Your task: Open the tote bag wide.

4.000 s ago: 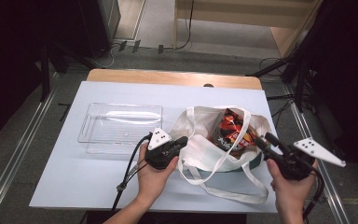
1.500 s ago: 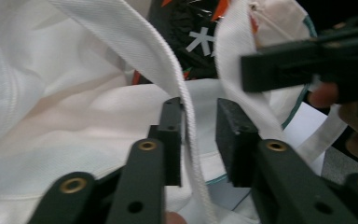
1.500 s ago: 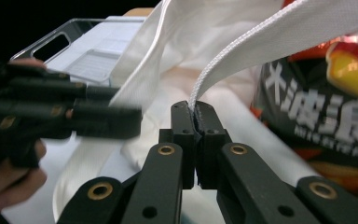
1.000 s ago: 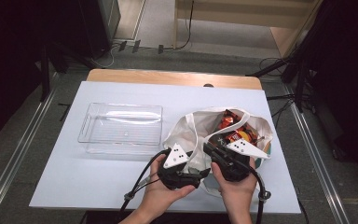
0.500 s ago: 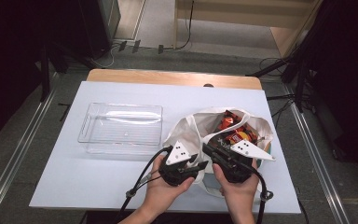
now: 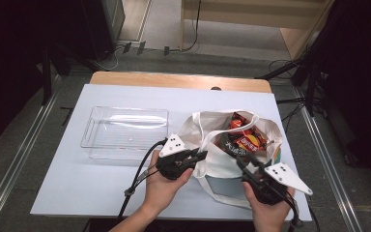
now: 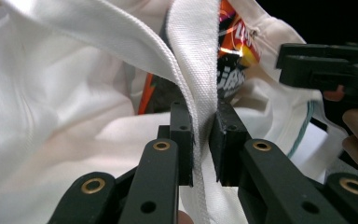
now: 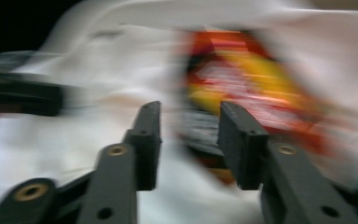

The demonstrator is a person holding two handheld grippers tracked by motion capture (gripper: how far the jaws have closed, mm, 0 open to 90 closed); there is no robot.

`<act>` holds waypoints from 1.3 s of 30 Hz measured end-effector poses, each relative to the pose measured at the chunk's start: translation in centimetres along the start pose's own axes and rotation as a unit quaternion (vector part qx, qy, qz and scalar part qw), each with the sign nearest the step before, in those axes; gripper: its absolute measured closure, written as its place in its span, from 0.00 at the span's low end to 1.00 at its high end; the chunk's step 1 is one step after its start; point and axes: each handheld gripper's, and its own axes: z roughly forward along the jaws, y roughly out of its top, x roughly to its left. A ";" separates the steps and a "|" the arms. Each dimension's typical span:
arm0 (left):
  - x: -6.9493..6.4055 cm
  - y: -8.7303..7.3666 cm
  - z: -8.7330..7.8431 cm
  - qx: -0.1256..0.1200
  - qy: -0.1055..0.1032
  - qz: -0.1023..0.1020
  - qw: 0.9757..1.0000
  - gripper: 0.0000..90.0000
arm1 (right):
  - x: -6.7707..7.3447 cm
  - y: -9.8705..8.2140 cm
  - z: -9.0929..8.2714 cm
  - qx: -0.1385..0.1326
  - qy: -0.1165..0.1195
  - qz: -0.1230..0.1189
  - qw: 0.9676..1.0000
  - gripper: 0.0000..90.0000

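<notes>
Bag (image 6: 212,164) white cloth, table centre-right | my left gripper (image 6: 199,155) fingers just closed, clamping its strap (image 7: 200,93) | my right gripper (image 6: 241,159) fingers just opening, nothing between | snack packs (image 6: 244,137) at 12 o'clock of right fingers, nearer arm.

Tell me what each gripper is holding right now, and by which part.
The left gripper pinches the white bag by its strap, jaws having just closed. The right gripper holds nothing; its jaws have just opened.
</notes>
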 end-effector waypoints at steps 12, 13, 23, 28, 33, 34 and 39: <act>0.8 1.5 -0.2 -0.028 0.002 -0.008 1.000 0.90 | -3.6 0.5 -1.9 -0.036 -0.143 0.054 0.988 0.46; 0.8 1.7 -0.3 -0.029 0.002 -0.009 1.000 0.90 | -4.0 0.6 -1.8 -0.031 -0.140 0.060 0.988 0.47; 1.3 3.0 -0.1 -0.055 0.013 -0.013 0.998 0.91 | -4.4 0.4 -0.3 0.011 -0.084 0.058 0.995 0.78; 2.0 3.9 0.6 -0.072 0.029 -0.040 0.996 0.90 | -4.7 0.3 -0.4 0.010 -0.078 0.062 0.995 0.85; 2.8 4.7 1.7 -0.073 0.059 -0.058 0.994 0.90 | -4.8 0.3 -0.4 0.007 -0.077 0.060 0.995 0.87; 3.1 4.7 2.0 -0.066 0.067 -0.061 0.994 0.90 | -4.8 0.3 -0.4 0.007 -0.077 0.059 0.995 0.88; 4.0 4.0 3.8 -0.035 0.113 -0.062 0.991 0.90 | -5.0 0.3 -0.5 0.006 -0.077 0.057 0.995 0.90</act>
